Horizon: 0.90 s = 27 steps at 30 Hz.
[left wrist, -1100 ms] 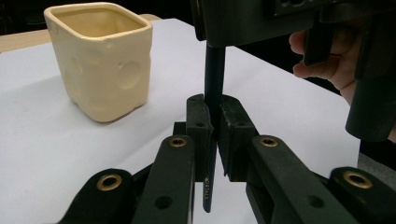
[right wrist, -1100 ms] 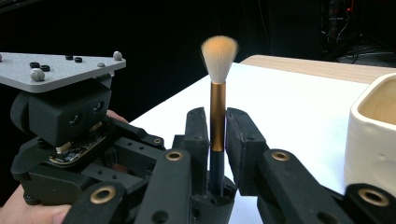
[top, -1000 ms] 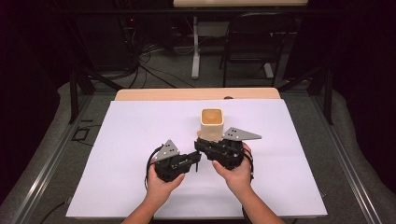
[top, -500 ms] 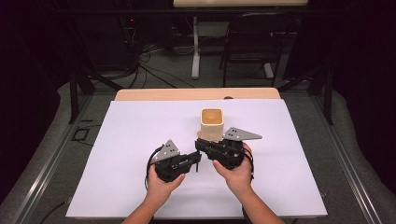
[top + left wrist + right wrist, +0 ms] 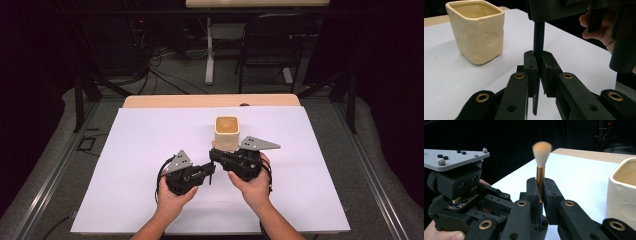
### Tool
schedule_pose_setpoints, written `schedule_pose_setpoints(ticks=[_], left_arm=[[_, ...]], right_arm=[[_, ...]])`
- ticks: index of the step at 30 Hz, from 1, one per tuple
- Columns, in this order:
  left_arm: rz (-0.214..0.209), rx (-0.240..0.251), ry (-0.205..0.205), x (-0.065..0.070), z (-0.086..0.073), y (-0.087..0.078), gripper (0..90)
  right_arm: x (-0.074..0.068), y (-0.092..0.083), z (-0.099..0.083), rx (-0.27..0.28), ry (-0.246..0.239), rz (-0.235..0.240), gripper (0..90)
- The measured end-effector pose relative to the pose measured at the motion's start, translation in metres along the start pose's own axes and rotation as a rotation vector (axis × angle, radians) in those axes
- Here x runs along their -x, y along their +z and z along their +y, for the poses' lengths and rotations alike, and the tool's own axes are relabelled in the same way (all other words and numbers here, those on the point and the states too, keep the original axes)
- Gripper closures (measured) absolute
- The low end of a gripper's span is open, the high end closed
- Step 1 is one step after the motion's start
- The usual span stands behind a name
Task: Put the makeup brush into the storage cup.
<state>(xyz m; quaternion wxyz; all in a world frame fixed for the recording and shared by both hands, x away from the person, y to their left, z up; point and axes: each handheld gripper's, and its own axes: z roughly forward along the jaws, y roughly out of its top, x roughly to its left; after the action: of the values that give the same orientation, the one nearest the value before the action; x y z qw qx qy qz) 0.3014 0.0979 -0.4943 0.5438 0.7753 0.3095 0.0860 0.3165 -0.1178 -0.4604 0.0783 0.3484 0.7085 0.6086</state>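
1. We are holding a two-jaw gripper in each hand over a table covered in white, both hands low and near our side of it.
2. The left gripper is clenching the dark handle of a makeup brush; in the left gripper view the handle is running upright between the pads, its printed end hanging below them.
3. The right gripper is clamping the same brush higher up, at the copper-coloured collar just under the bristles. Its jaws have just been closing, and the pads are now pressing on the brush from both sides.
4. In the right gripper view the pale, fluffy bristles are sticking up above the jaws, untouched by anything.
5. In the high view the two grippers are meeting tip to tip, the left gripper pointing right and the right gripper pointing left, with the brush caught between them and too small to make out there.
6. A cream, square-sided cup is standing upright on the table just beyond the right gripper, its mouth open upward. It is sitting near the brush but apart from it.
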Motion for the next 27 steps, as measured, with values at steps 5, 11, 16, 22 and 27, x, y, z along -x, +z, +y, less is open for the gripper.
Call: schedule_pose_setpoints(ticks=[5, 11, 16, 22, 27], left_arm=[[-0.004, -0.002, 0.000, -0.0002, -0.0004, -0.0002, 83.3], [-0.003, 0.017, -0.009, -0.0003, -0.0011, 0.0000, 82.7], [0.003, 0.014, -0.018, -0.0015, -0.0012, -0.0014, 76.4], [0.003, 0.029, -0.036, -0.0035, -0.0016, -0.0025, 68.9], [0.016, 0.022, -0.035, -0.0039, -0.0017, -0.0037, 65.1]], right_arm=[[0.0000, 0.0010, -0.0001, 0.008, -0.003, 0.005, 83.8], [-0.0001, -0.0005, 0.0008, -0.003, -0.005, 0.005, 83.9], [-0.0007, -0.0010, 0.0008, 0.000, -0.003, 0.005, 83.9], [0.0004, -0.0021, 0.0003, -0.005, -0.011, -0.008, 84.0], [0.0030, -0.0024, 0.0000, 0.006, -0.022, -0.022, 84.0]])
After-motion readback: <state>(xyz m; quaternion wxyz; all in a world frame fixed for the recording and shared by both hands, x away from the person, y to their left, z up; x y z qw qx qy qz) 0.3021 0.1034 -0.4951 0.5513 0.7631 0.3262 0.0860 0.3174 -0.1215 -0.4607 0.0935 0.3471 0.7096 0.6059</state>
